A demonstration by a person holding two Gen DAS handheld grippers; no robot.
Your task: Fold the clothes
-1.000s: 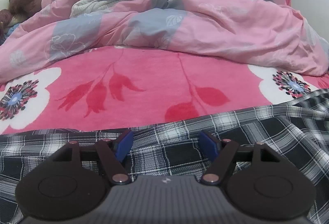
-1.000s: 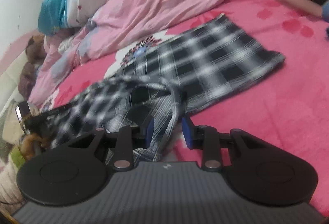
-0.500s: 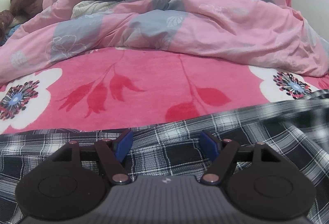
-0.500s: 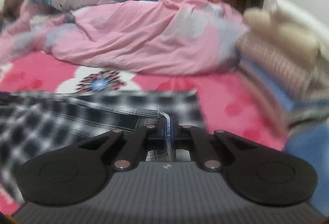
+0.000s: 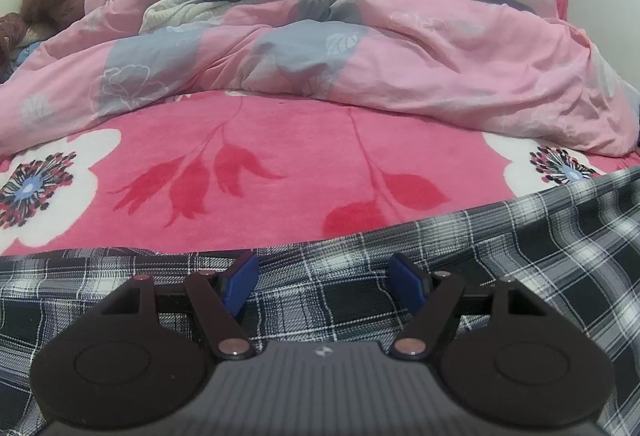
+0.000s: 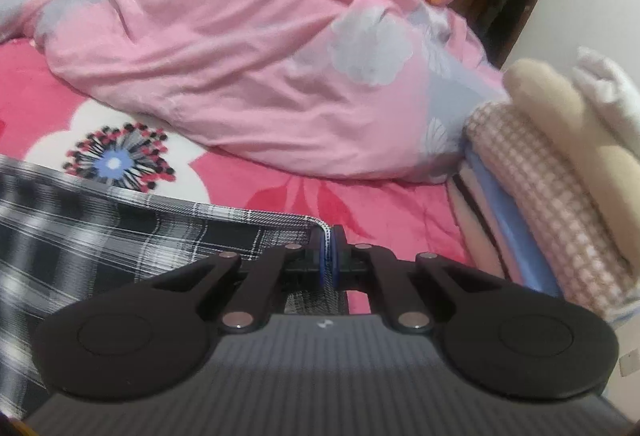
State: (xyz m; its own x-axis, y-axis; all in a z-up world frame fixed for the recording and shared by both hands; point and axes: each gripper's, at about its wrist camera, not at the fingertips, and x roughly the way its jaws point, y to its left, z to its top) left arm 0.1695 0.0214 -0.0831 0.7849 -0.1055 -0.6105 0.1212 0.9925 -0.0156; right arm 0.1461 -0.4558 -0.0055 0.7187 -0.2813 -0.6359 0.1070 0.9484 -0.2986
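Left wrist view: left hand-held gripper [image 5: 322, 282] hanging wide open over the plaid shirt [image 5: 360, 296], nothing between the blue pads, not touching cloth as far as can be told. Shirt spread across the near side of the pink bed cover [image 5: 280, 140], well short of the crumpled duvet [image 5: 360, 48] behind it.

Right wrist view: right hand-held gripper [image 6: 329, 251] clamped tight on a hemmed edge of the plaid shirt [image 6: 120, 220], cloth pinched between the pads and trailing off toward the left. Stack of folded laundry [image 6: 560, 196] close by, on the far side from the shirt.

Risk, guessing: only a thin strip of hem pinched, so could slip out mid-pull. With the other end unpinned, whole shirt might drag and bunch. Swinging wide could clip the stack.
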